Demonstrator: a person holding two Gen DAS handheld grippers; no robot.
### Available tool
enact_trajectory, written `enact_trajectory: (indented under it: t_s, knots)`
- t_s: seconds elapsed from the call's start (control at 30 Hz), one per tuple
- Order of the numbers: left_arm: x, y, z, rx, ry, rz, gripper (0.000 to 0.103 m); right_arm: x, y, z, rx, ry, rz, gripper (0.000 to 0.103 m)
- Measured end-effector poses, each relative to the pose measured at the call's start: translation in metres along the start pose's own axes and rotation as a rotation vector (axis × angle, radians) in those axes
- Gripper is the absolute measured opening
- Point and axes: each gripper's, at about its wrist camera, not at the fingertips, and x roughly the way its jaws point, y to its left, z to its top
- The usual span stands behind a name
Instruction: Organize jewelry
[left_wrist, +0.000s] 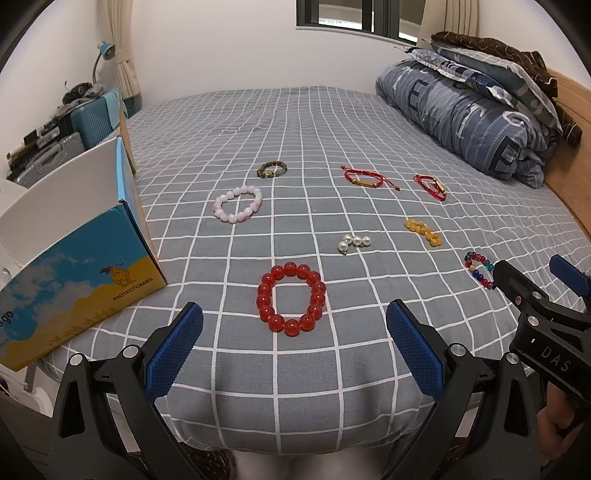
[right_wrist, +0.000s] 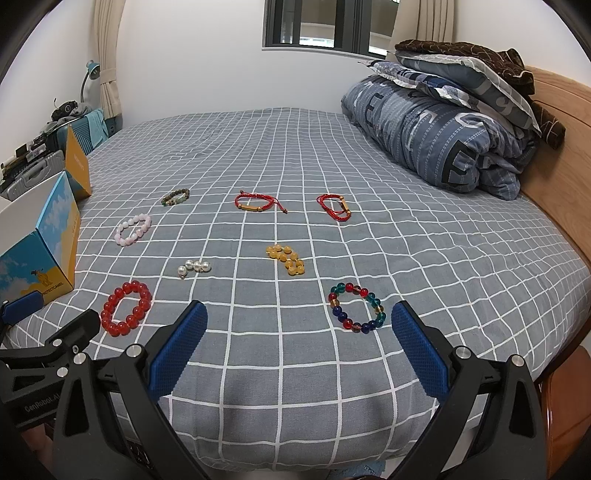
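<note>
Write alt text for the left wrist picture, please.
An open gripper hovers over a red bead bracelet on a grey checked bed. Seven more bracelets lie spread beyond it, and an open blue-and-yellow box sits at left.

Words you can read

The box (left_wrist: 79, 273) beside the bed is showing "PROTECTCAMEL"; the right gripper (left_wrist: 532, 280) is showing "DAS"; the left gripper (right_wrist: 48, 317) is showing "CenRobot.AI".
</note>
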Motion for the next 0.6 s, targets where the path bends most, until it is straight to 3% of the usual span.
enact_trajectory:
  t_s: [0.23, 0.6]
  knots:
    - [-0.003, -0.002, 0.002, 0.007, -0.009, 0.003, 0.097, -0.001, 0.002, 0.002, -0.006, 0.007, 0.008, 0.096]
    - [-0.01, 0.001, 0.058, -0.003, -0.027, -0.005, 0.097, -0.007, 0.001, 0.036, 0.001, -0.016, -0.036, 0.096]
